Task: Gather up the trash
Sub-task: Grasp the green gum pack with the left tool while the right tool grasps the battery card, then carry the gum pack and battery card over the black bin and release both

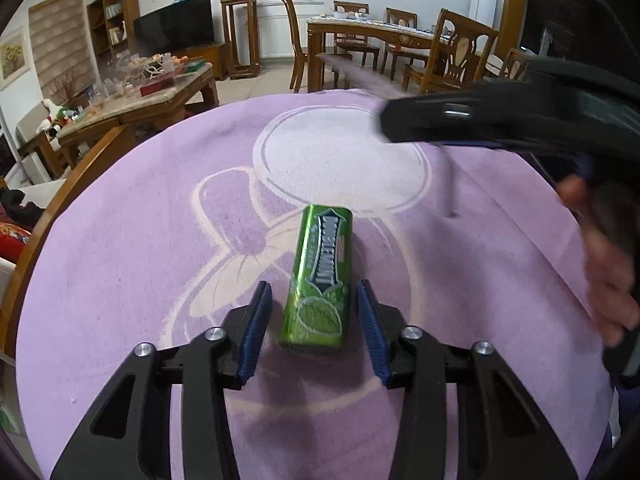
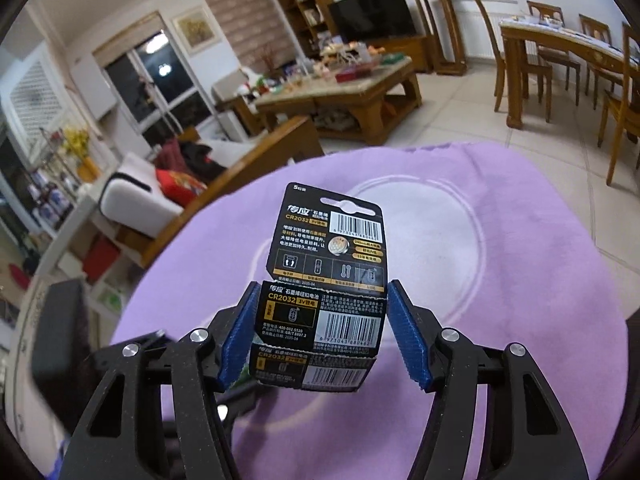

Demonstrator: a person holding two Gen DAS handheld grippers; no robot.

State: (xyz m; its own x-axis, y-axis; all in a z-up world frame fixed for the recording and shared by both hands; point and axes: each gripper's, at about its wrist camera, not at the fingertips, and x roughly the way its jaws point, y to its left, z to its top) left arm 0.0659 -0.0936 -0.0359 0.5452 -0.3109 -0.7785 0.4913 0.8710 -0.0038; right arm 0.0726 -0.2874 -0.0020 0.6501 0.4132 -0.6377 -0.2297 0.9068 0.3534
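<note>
Left wrist view: left gripper (image 1: 314,320) straddles a green gum pack (image 1: 320,276) on the purple cloth (image 1: 140,240), pads not touching. Right gripper (image 2: 320,328) clasps a black battery card (image 2: 326,276).

The left gripper (image 1: 314,308), angled downward, holds its blue-padded jaws apart without pressing on anything. The right gripper (image 2: 320,312), also angled downward, clamps something between its blue pads.

The right gripper (image 2: 320,330) holds a black cardboard battery blister card (image 2: 324,280), printed with barcodes and orange lettering, between its blue ribbed jaws. The card bends forward over a lilac cloth-covered surface (image 2: 520,280) bearing a faded white ring pattern.
</note>
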